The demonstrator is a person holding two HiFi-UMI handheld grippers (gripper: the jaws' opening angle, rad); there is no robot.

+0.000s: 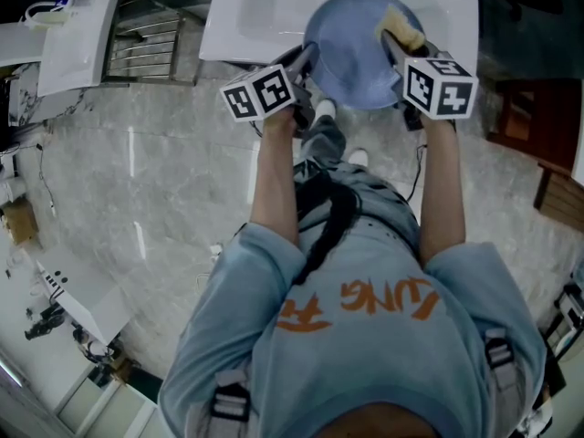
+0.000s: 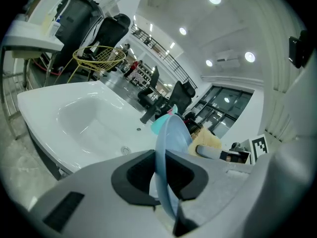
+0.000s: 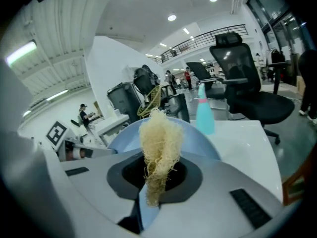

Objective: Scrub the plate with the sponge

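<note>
A pale blue plate (image 1: 351, 48) is held over the white sink (image 1: 265, 12). My left gripper (image 1: 308, 60) is shut on its left rim; in the left gripper view the plate (image 2: 171, 143) stands edge-on between the jaws. My right gripper (image 1: 394, 42) is shut on a yellow fibrous sponge (image 1: 402, 24), which lies on the plate's upper right part. In the right gripper view the sponge (image 3: 157, 145) sticks up from the jaws, with the plate (image 3: 198, 135) right behind it. The sponge (image 2: 207, 139) also shows beyond the plate in the left gripper view.
A teal bottle (image 3: 204, 114) stands on the sink's far edge beside a dark faucet (image 2: 153, 112). A metal rack (image 1: 146, 48) and a white counter (image 1: 78, 35) lie left of the sink. A wooden piece of furniture (image 1: 538, 144) is at the right.
</note>
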